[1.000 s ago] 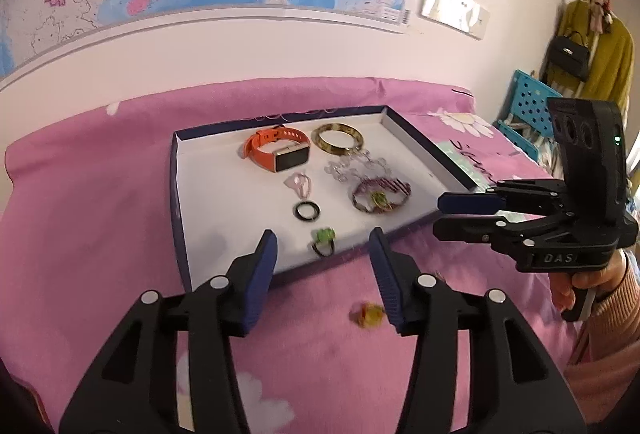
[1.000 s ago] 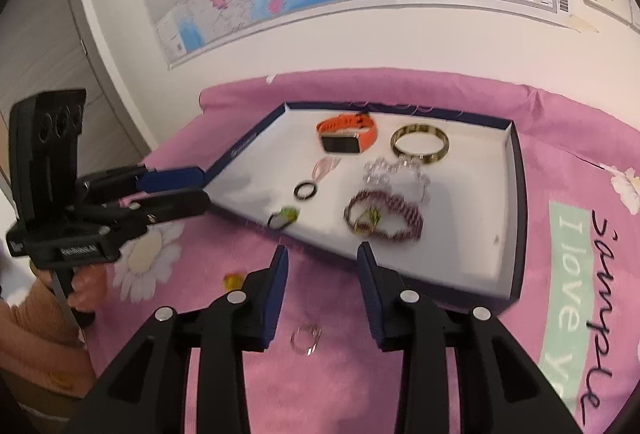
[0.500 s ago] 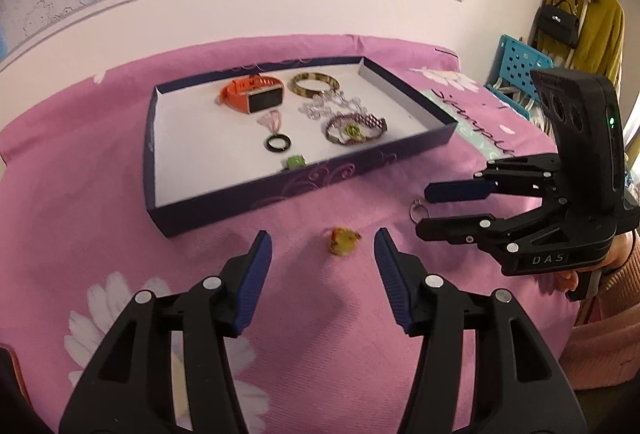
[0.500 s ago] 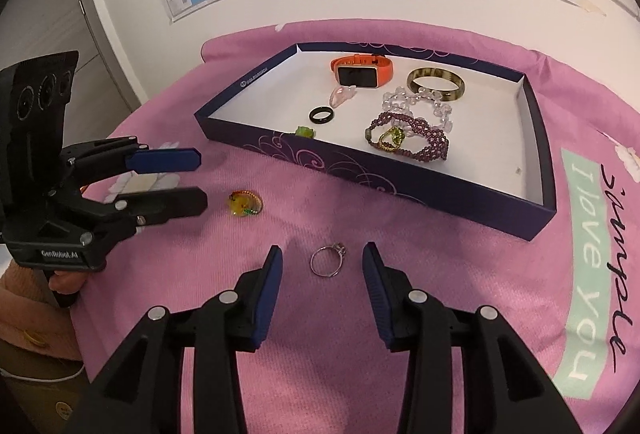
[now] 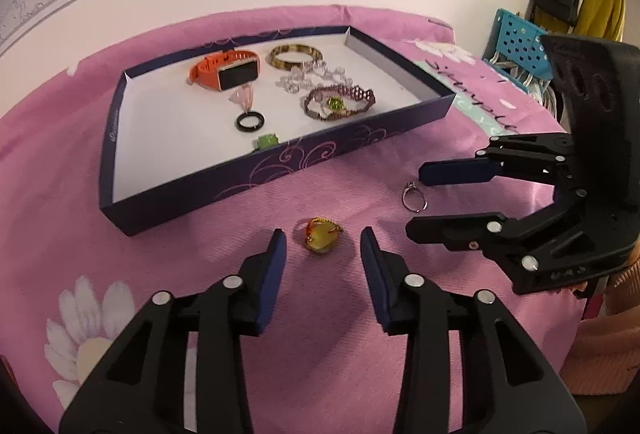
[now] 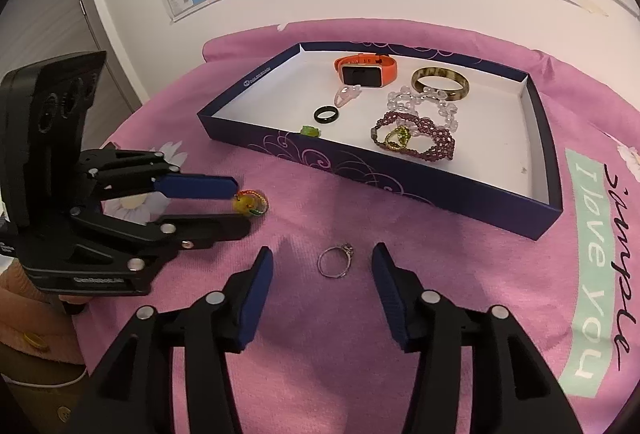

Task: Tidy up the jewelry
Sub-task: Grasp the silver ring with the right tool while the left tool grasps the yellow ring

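Landmark: shallow dark purple cardboard tray with white floor (image 5: 256, 178), on pink flowered bedspread (image 5: 60, 194).
Change: both grippers lowered and drawn back from above the tray within the last second; now bracketing the two rings outside its near wall. Probably means pickup is next, then transfer into the tray.
Left gripper (image 5: 322, 246): blue-padded fingers wide apart, holding nothing, straddling yellow amber ring with gold wire band (image 5: 321, 234), just in front of tray's near wall.
Right gripper (image 6: 322, 266): fingers wide apart, empty, either side of thin silver ring with small stone (image 6: 335, 261), in front of tray's near wall.
Silver ring orientation: flat on cloth, stone toward the tray; long axis roughly along the fingers.
Amber ring orientation: lying on its side, stone toward the camera; axis hard to tell.
Inside tray: orange smartwatch (image 5: 224, 72), tortoiseshell bangle (image 5: 296, 56), purple beaded bracelet (image 5: 340, 102), black ring (image 5: 250, 122).
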`<state>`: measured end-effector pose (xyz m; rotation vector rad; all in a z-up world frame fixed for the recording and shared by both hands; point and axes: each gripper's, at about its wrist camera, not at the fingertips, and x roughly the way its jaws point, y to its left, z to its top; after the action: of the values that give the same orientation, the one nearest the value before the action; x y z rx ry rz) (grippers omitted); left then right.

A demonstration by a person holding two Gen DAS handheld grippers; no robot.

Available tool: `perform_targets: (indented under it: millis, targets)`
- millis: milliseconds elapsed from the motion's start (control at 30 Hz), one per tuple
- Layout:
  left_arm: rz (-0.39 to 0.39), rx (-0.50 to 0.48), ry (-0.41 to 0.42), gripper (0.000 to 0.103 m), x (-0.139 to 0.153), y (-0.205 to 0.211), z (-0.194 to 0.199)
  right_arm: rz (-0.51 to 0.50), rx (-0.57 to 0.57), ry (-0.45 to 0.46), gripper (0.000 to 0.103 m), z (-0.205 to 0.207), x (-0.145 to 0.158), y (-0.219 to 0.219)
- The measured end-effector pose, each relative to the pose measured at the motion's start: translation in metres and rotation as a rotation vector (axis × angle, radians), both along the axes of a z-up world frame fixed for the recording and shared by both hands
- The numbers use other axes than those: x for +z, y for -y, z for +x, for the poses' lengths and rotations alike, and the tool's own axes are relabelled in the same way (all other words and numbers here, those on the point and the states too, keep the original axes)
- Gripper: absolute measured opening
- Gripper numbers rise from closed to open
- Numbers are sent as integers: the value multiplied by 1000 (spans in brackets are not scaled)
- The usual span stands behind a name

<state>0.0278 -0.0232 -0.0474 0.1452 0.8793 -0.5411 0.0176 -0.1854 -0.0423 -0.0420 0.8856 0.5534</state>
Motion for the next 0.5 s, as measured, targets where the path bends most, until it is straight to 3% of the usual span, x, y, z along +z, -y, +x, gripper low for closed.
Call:
perform_targets:
  millis: [133, 400, 500]
  targets:
    - [-9, 1, -5, 19, 0, 3, 2, -25, -8, 8, 49, 0, -1, -4]
    - [-9, 9, -7, 17, -2, 4, 2, -116, -41, 44, 34, -2, -2, -11]
    - [-16, 10, -12, 18, -2, 2, 3, -117, -52, 44, 22, -2, -2, -9]
